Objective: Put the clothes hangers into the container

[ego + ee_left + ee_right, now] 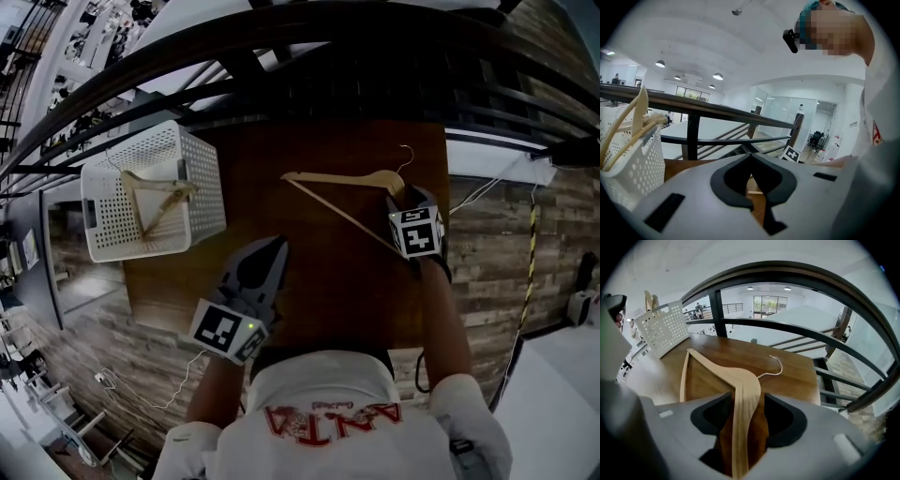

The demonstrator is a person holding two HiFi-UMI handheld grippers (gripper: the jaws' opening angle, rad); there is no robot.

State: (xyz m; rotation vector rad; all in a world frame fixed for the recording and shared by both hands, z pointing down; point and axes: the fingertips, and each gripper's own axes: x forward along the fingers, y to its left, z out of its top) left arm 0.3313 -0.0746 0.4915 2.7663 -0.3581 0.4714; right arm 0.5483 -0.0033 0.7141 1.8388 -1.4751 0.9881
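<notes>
Head view first: one wooden hanger (342,178) lies flat on the table (328,291), and the right gripper (406,199) sits right over its near arm. A second hanger (155,199) is already in the white basket (202,173) at the left. The left gripper (277,247) hangs over mid-table, well apart from both.

Left gripper view: jaws pinched together, nothing in them.

Right gripper view: jaws wide, with the hanger arm running straight through the gap and neither side pressing it.

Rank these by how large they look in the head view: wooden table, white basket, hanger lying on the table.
1. Wooden table.
2. White basket.
3. Hanger on the table: spans nearly as far as the basket but covers far less area.
</notes>
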